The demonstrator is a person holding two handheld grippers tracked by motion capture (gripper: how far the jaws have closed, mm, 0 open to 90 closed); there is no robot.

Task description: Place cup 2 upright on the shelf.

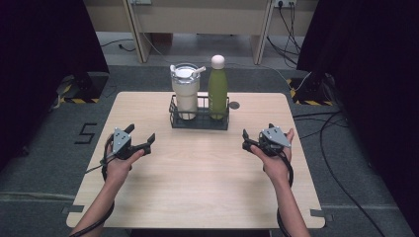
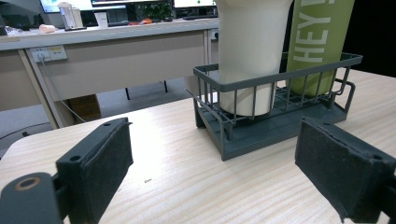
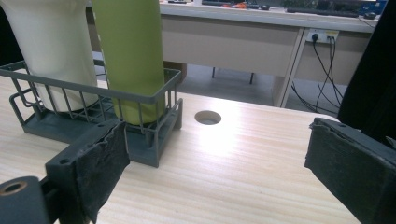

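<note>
A dark wire basket point(image 1: 199, 124) stands at the back centre of the light wooden table point(image 1: 197, 182). It holds a cream tumbler point(image 1: 186, 94) with a lid and straw on the left and a green bottle point(image 1: 217, 91) with a pale cap on the right. My left gripper point(image 1: 142, 134) hovers left of and nearer than the basket, jaws wide apart with nothing between them. My right gripper point(image 1: 257, 131) hovers to the basket's right, also open and empty. The left gripper point(image 2: 215, 154) faces the basket point(image 2: 261, 81), tumbler point(image 2: 250, 42) and bottle point(image 2: 317, 37). The right gripper point(image 3: 217, 140) faces the basket point(image 3: 93, 91) and bottle point(image 3: 130, 51).
A round cable hole point(image 1: 234, 105) sits in the tabletop just right of the basket, also seen as the hole point(image 3: 208, 117). Beyond the table's far edge stand a desk point(image 1: 197, 19) and loose floor cables point(image 1: 331, 123). Black curtains flank both sides.
</note>
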